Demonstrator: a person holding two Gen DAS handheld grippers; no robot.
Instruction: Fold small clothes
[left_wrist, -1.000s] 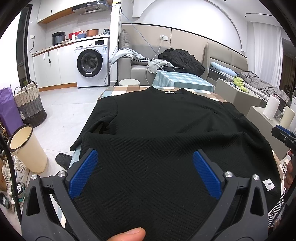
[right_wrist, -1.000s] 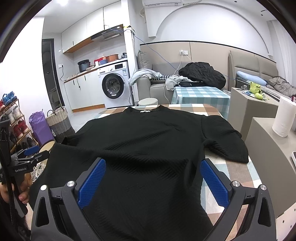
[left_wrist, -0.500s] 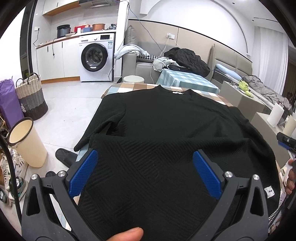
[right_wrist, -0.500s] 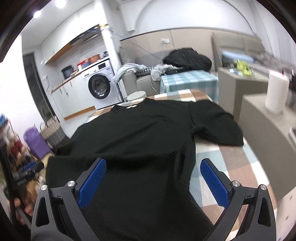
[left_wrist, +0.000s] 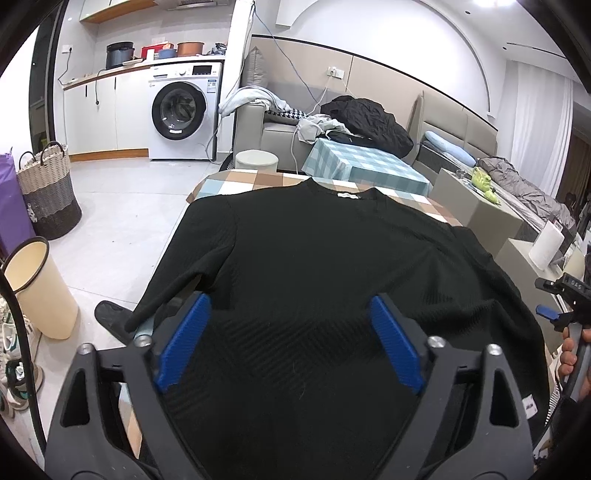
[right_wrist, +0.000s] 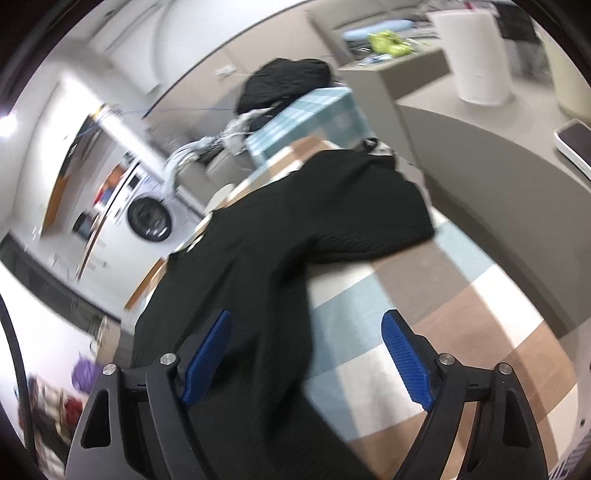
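Sweater (left_wrist: 314, 295): spread flat on checkered worktop (right_wrist: 424, 302), collar at 12 o'clock, ready for folding. Left hand-held gripper (left_wrist: 291, 339) over hem, jaws closing, nothing pinched. Right hand-held gripper (right_wrist: 306, 354) likewise closing, unclenched, straddling 3 o'clock side edge.
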